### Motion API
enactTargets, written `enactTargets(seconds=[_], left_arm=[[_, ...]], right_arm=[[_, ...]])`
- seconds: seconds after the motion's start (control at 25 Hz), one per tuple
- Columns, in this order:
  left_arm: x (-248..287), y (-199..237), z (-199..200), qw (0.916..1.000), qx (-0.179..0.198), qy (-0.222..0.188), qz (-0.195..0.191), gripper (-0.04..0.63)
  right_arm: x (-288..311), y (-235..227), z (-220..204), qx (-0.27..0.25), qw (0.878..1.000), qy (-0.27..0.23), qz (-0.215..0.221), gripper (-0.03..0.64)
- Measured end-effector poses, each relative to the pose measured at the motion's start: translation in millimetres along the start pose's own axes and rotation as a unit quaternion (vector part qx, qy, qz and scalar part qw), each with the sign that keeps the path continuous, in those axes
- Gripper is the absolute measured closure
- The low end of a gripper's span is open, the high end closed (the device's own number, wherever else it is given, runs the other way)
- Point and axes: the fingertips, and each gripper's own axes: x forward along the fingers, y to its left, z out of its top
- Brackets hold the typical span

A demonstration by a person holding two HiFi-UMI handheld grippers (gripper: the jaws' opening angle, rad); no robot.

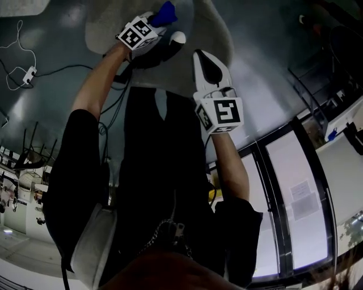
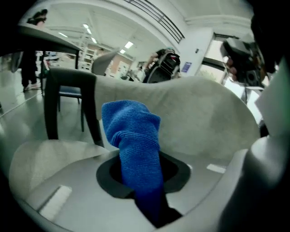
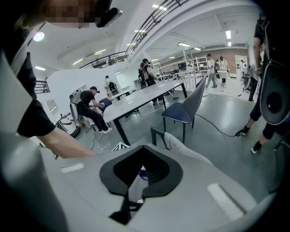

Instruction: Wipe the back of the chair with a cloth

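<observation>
Left gripper view gives the best look at the cloth (image 2: 133, 136): bright blue, finely ribbed and bunched into a thick roll. Its lower end is pinched in the left claw (image 2: 141, 179), and its free end stands up in front of the pale grey fabric of the chair back (image 2: 204, 118). Head view shows only a small blue tip of the cloth (image 1: 165, 12) past the left claw (image 1: 161, 31). It alone shows both arms stretched forward over the chair back (image 1: 224, 34), with the right claw (image 1: 207, 63) near the left one. Right gripper view shows the right claw (image 3: 140, 170) narrow, its 2 black pads almost meeting and nothing gripped between them. The curved top edge of the chair back (image 3: 190, 152) lies just beyond it, and a dark blue chair (image 3: 183, 111) stands farther off.
</observation>
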Motion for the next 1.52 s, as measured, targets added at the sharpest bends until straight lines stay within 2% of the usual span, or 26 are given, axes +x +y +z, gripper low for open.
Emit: enactTargets(seconds=[0.08,0.12,0.24,0.32,0.44,0.72,0.84,1.0,1.2,1.36,1.52], left_arm=[[2,31,20,0.9966,-0.053,-0.039,0.050,0.502],[3,46,24,0.9929,-0.081,-0.042,0.076,0.502],[10,81,24,0.9796,-0.143,-0.006,0.141,0.500],[19,90,24,0.9758,-0.154,0.023,0.154,0.500],[32,93,30,0.9769,-0.148,0.039,0.149,0.501],[57,79,46,0.9874,-0.086,0.053,0.122,0.501],[64,65,52,0.9918,-0.043,0.066,0.100,0.501],[69,47,46,0.9937,0.018,0.085,0.070,0.502],[82,3,31,0.9885,0.104,0.108,0.012,0.501],[84,-23,15,0.9820,0.136,0.130,-0.024,0.500],[87,-53,-12,0.9704,0.166,0.161,-0.069,0.501]], right_arm=[[-1,-3,5,-0.001,1.000,-0.003,-0.001,0.614],[-1,-4,6,-0.003,1.000,-0.005,-0.001,0.614],[-1,-11,11,-0.005,1.000,-0.009,-0.001,0.614],[-1,-14,15,-0.006,1.000,-0.010,-0.001,0.614],[-2,-19,18,-0.007,1.000,-0.011,-0.001,0.614],[-12,-34,10,0.001,1.000,-0.007,-0.007,0.614],[-13,-35,6,-0.001,1.000,-0.005,-0.010,0.614],[-9,-32,3,0.004,1.000,-0.005,-0.012,0.614],[-13,-30,6,0.008,1.000,-0.012,-0.016,0.614],[-12,-28,4,0.010,1.000,-0.011,-0.015,0.614],[-11,-25,0,0.011,1.000,-0.006,-0.015,0.614]])
